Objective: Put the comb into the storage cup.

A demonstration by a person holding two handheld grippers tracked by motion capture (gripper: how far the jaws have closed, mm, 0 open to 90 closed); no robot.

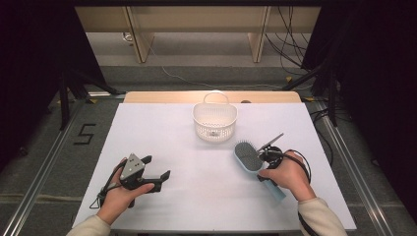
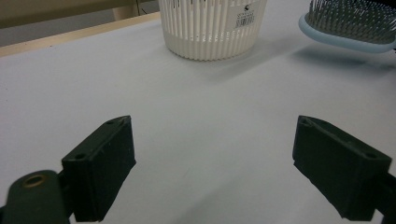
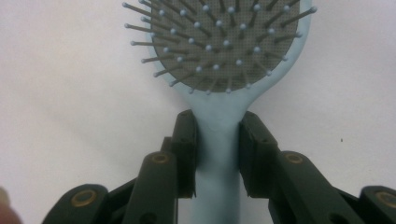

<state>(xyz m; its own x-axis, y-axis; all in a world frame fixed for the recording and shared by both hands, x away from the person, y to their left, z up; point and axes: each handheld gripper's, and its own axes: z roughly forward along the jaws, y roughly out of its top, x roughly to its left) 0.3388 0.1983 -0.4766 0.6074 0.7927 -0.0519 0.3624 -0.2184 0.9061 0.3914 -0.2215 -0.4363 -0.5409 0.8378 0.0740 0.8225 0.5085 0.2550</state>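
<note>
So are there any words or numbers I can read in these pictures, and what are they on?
"5": a big black number on the floor, left of the table.
Sticker with a barcode on the basket: its print is too small to read.
Nothing is written on the brush or the grippers.

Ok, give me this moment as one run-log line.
right gripper: shut on hairbrush handle, lifted off table | left gripper: open, empty | basket: upright, beyond brush
</note>
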